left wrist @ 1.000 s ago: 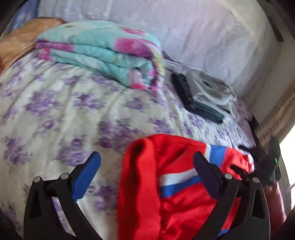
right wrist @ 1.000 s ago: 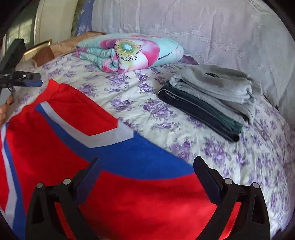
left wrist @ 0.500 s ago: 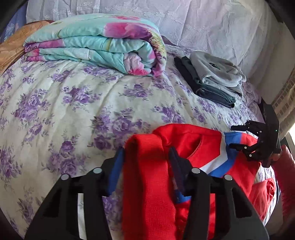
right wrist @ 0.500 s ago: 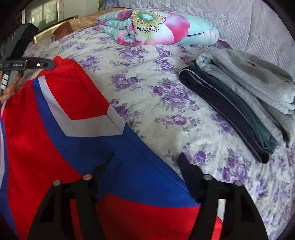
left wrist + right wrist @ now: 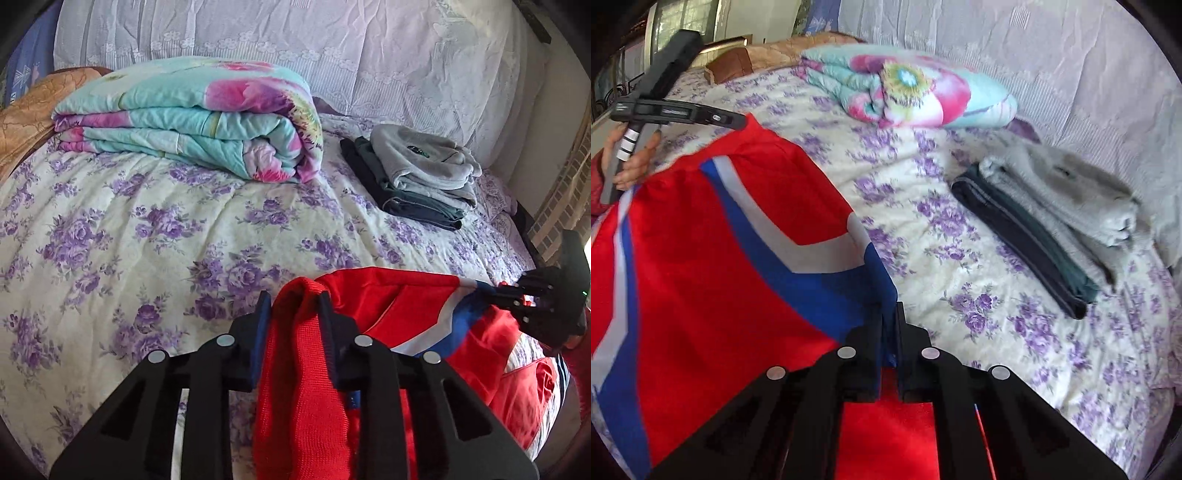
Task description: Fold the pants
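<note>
The red pants (image 5: 373, 295) with blue and white stripes are held up over the flowered bed. My left gripper (image 5: 294, 302) is shut on their ribbed red waistband. My right gripper (image 5: 888, 317) is shut on the blue edge of the pants (image 5: 713, 258). The fabric hangs stretched between the two. The right gripper also shows at the right edge of the left wrist view (image 5: 495, 291). The left gripper shows at the upper left of the right wrist view (image 5: 740, 122), with the hand that holds it.
A folded turquoise and pink quilt (image 5: 192, 118) lies at the back of the bed (image 5: 110, 221). A stack of folded grey and dark clothes (image 5: 417, 177) lies to its right. A white lace curtain (image 5: 332, 44) hangs behind.
Both grippers went from open to shut on the pants. The pants have been lifted off the bed and pulled taut between them.
</note>
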